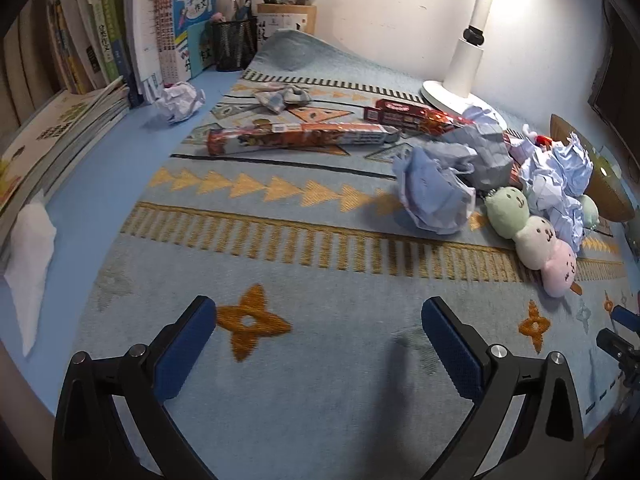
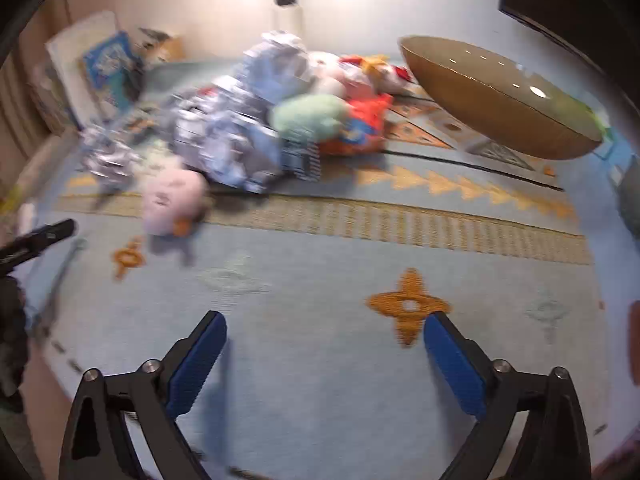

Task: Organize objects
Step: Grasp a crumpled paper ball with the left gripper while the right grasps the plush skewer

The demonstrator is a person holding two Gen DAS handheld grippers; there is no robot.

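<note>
Both hand-held grippers, left (image 1: 319, 322) and right (image 2: 325, 338), are wide and empty. Ahead of them, the paper balls (image 1: 436, 196) look light and crushable, so we'd pinch across a fold.

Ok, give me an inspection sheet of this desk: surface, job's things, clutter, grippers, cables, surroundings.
Surface: blue desk under a patterned blue-and-orange mat, rucked up at the far end.
Job's things: two long red boxes, a three-ball plush skewer, a checked cloth scrap, a wooden bowl tilted on its side.
Clutter: crumpled paper balls heaped near the plush, one more by the books, a white tissue at the left edge.
Grippers: left gripper open, empty; right gripper open, empty, its view motion-blurred.
Cables: nothing seen.
Surroundings: standing books, mesh pen holder, white lamp base, wall.
</note>
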